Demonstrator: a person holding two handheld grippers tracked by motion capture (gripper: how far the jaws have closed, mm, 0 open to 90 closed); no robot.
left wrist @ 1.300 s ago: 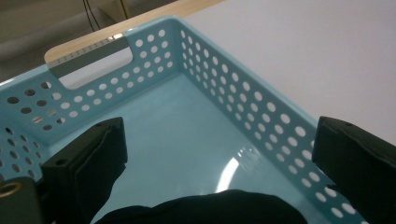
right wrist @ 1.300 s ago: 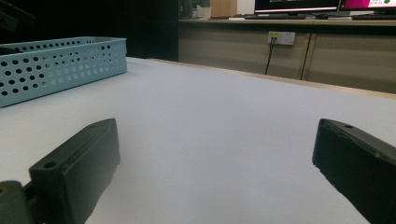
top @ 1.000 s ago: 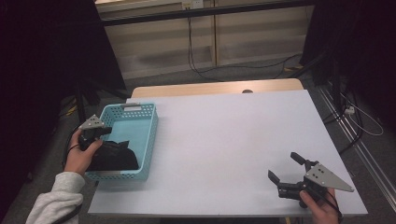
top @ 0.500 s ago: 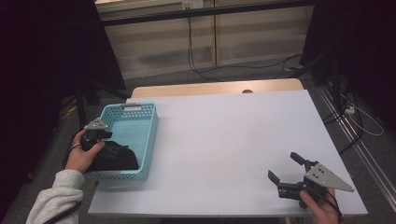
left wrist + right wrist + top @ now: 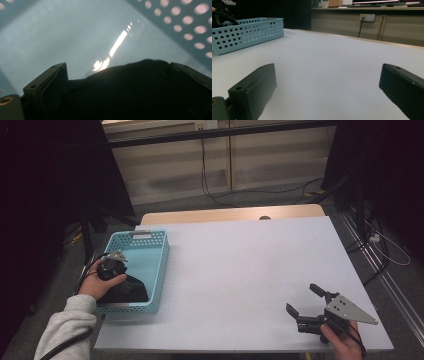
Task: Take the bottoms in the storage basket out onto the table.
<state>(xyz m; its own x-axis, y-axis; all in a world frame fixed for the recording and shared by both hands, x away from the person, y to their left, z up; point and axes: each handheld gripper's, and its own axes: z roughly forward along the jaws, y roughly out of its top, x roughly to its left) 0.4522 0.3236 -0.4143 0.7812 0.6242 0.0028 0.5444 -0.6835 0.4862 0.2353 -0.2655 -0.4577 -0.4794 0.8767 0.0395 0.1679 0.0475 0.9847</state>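
Note:
A light blue perforated basket [image 5: 142, 234] stands at the table's left edge, and a black cloth [image 5: 127, 290] lies at its near end. My left gripper [image 5: 116, 265] is down inside the basket, right above the cloth. In the left gripper view its jaws stand wide apart with the black cloth [image 5: 130, 92] bulging between them over the basket's glossy floor [image 5: 62, 32]. Near the table's front right corner, my right gripper [image 5: 300, 297] is open and holds nothing. Its jaws [image 5: 328, 66] hover just above the bare white tabletop, pointing toward the basket [image 5: 247, 32].
The white tabletop [image 5: 240, 265] stretches between the basket and the right gripper. A wooden strip [image 5: 225, 215] edges the table's far side. Cables lie on the floor behind and to the right of the table.
My left gripper has sunk lower into the basket, onto the black cloth. The right gripper has stayed where it was.

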